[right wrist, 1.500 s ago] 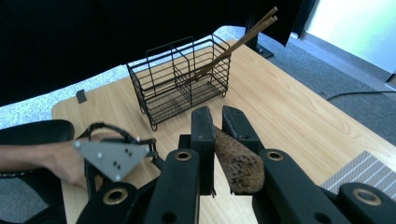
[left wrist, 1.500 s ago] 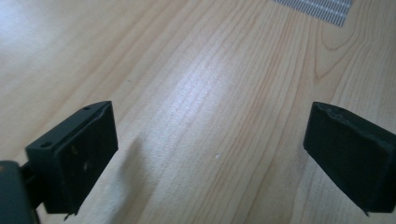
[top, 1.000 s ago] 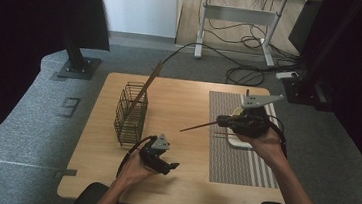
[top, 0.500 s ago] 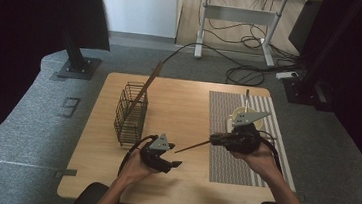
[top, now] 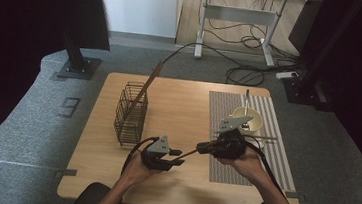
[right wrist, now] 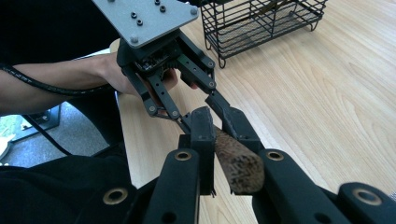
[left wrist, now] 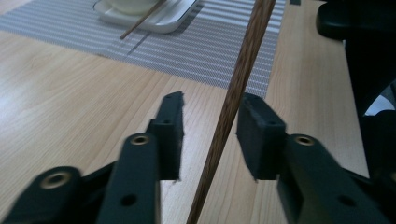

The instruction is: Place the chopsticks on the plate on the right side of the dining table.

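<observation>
**Chopstick passed between two grippers**

The right gripper (top: 203, 147) is clamped on the thick end of a dark wooden chopstick (left wrist: 233, 100), held over the table (top: 178, 107) near its front edge. The left gripper (left wrist: 210, 121) has just been closing; the chopstick stands between its jaws, pads not yet pressing it.

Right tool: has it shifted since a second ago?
Yes. In the high view the right tool has come toward the near table edge and leftward, off the striped mat, carrying the wooden stick to the left tool.
</observation>
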`<state>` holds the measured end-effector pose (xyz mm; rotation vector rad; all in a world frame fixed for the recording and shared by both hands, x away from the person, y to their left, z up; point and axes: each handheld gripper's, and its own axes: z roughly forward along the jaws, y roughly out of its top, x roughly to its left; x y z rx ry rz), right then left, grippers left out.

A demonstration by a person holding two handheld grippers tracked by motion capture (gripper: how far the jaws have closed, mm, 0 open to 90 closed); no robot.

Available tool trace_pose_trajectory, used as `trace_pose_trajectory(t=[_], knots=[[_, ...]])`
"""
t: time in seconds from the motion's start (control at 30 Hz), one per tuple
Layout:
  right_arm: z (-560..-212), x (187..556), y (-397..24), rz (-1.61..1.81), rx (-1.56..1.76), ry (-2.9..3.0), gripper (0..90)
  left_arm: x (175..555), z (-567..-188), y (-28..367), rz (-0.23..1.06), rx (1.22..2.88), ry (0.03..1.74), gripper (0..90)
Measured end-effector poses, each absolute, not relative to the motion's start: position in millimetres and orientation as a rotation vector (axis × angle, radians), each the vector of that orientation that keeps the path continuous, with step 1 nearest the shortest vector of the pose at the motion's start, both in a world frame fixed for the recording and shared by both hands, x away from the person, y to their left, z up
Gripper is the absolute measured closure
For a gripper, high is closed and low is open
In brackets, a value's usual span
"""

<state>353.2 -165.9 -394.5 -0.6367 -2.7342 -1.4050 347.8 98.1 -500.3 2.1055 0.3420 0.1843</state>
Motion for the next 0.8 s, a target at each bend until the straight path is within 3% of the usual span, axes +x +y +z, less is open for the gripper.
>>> trace_pose_trajectory(t=[0.17,0.4,0.5,0.7,0.8], knots=[[-394,354,-165,-1.414,-0.637,-2.727,82.3,346,-500,99,0.184,2.088,0.312,79.0],[-392,356,-166,-1.435,-0.648,-2.721,78.7,343,-500,97,0.199,2.092,0.231,83.7],[-391,356,-163,-1.433,-0.67,-2.794,70.2,342,-500,96,0.184,2.092,0.227,84.8],[-390,355,-151,-1.45,-0.713,-2.946,40.3,344,-502,95,0.168,2.121,0.229,84.8],[-392,354,-142,-1.446,-0.725,-3.04,33.6,344,-503,94,0.162,2.127,0.226,84.8]])
